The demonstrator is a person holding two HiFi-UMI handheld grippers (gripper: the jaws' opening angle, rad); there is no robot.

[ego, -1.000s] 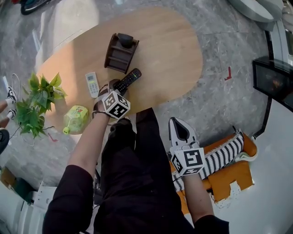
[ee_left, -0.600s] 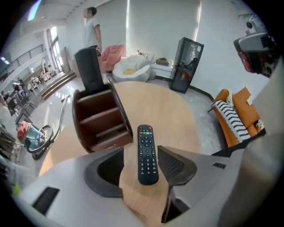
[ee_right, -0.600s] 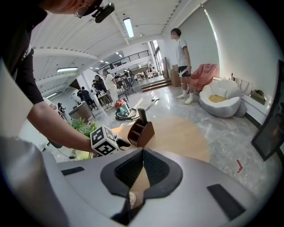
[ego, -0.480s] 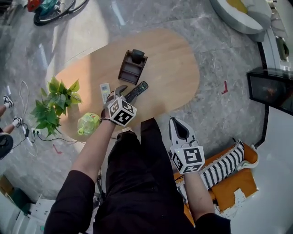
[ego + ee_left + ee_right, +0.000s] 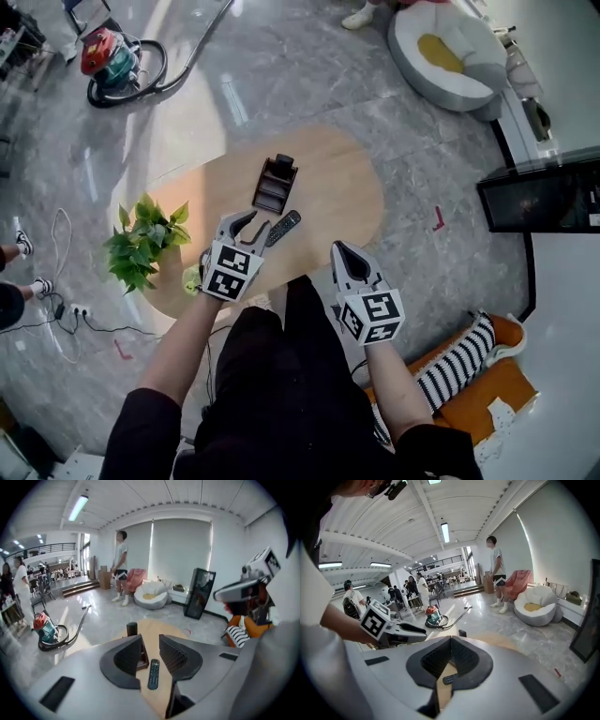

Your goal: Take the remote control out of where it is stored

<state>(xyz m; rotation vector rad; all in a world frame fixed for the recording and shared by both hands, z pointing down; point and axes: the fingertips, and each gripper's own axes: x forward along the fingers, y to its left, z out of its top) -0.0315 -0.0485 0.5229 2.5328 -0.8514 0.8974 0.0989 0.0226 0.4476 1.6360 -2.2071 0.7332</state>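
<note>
The black remote (image 5: 283,228) lies flat on the oval wooden table (image 5: 347,178), just in front of the dark brown holder (image 5: 275,185). My left gripper (image 5: 246,223) hovers high above the table's near edge, left of the remote. Its jaws are closing with a gap between them and nothing in it. In the left gripper view the remote (image 5: 153,673) shows through that gap (image 5: 151,641), far below, beside the holder (image 5: 140,660). My right gripper (image 5: 339,249) is shut and empty, off the table's near right edge. Below its closed tips (image 5: 450,641) the remote (image 5: 450,678) shows.
A potted green plant (image 5: 148,242) stands on the table's left end, with a green bottle (image 5: 194,278) next to it. On the floor are a vacuum cleaner (image 5: 108,56), a white beanbag (image 5: 450,47), a black cabinet (image 5: 544,192) and an orange seat (image 5: 478,366). A person (image 5: 121,562) stands far off.
The camera and both grippers have risen well above the table. The left gripper has lifted away from the remote, which stays on the table, and its jaws have narrowed.
</note>
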